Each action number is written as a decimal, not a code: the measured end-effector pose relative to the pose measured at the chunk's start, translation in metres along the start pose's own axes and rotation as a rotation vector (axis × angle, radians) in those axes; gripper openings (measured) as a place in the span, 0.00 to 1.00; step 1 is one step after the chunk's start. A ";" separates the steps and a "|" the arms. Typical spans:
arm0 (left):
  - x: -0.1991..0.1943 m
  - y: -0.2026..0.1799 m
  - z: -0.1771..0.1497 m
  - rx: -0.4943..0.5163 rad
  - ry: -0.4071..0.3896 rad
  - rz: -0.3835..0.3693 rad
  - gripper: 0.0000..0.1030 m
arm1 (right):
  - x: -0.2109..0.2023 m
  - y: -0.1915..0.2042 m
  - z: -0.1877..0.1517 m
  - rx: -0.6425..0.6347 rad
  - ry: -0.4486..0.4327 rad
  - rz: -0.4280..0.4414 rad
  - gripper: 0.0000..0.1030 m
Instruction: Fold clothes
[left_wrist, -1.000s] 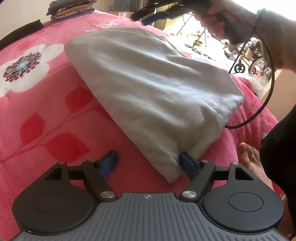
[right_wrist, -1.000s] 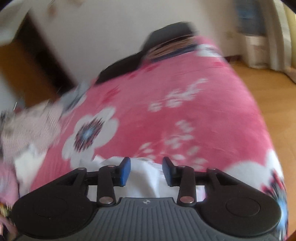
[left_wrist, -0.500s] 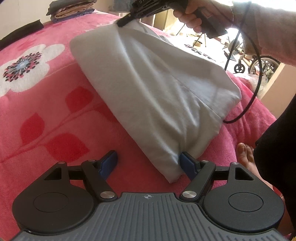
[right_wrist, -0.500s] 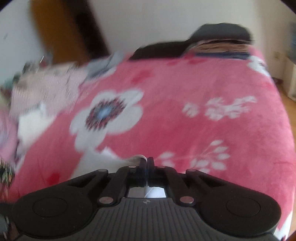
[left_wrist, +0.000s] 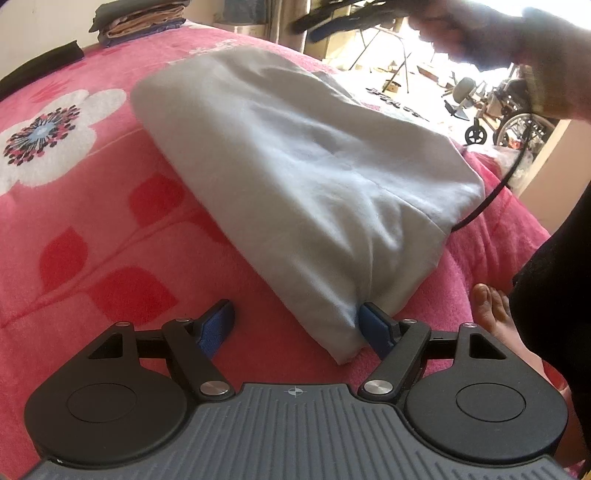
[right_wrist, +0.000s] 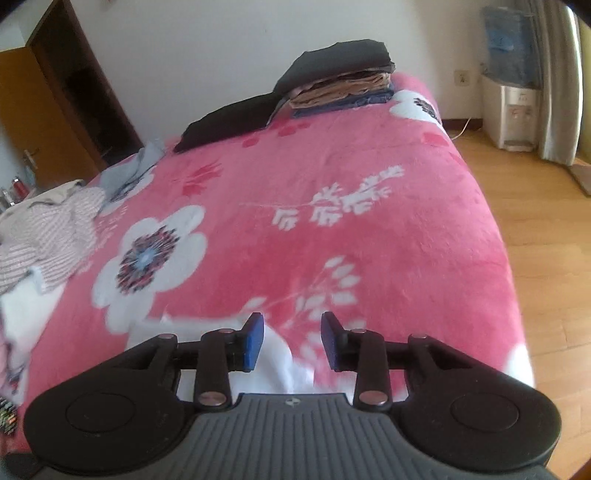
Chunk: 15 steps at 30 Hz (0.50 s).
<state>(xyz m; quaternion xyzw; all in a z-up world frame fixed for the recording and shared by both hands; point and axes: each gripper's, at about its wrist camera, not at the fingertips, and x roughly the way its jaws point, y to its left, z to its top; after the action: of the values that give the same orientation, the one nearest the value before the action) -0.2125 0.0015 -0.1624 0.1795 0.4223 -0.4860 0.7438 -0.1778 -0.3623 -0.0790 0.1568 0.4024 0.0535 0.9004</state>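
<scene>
Pale grey cotton, soft and lightly creased, makes up the folded garment (left_wrist: 306, 177), which lies as a long slanted wedge on the bed (left_wrist: 92, 236). Its narrow near corner sits between the blue pads of the left tool (left_wrist: 295, 328); the right-hand pad touches the cloth's edge, the other pad stands well clear, so that tool is released and grips nothing. The right tool (right_wrist: 292, 341) hangs above the garment's far end with its jaws parting; white-grey cloth shows below and behind the pads, but neither pad presses on it.

A plush fleece blanket covers the bed, hot pink with red leaves, white sprigs and a big white flower (right_wrist: 147, 262) with a dark stamen ring. At the far edge rests a neat stack of folded clothes (right_wrist: 343, 85), black over tan over navy, with a flat black piece (right_wrist: 229, 125) beside it. A rumpled heap of striped and pale fabrics (right_wrist: 48, 236) lies at the left side. Beyond are a white wall, a brown wooden door (right_wrist: 40, 110), wood-plank flooring and a white water dispenser (right_wrist: 511, 110). A bare foot (left_wrist: 491, 310) shows beside the bed.
</scene>
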 end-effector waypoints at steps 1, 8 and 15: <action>0.000 0.001 0.000 -0.002 -0.001 -0.002 0.73 | -0.012 0.000 -0.003 0.001 0.001 -0.005 0.36; -0.001 0.002 0.001 -0.004 -0.001 -0.005 0.73 | -0.051 -0.013 -0.047 0.176 0.118 0.047 0.40; 0.000 0.001 0.001 -0.007 0.001 0.006 0.73 | -0.073 0.010 -0.087 0.185 0.154 -0.014 0.48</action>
<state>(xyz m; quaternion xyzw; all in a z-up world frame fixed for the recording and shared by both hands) -0.2114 0.0011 -0.1621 0.1785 0.4238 -0.4822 0.7456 -0.2905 -0.3483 -0.0786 0.2316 0.4749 0.0217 0.8488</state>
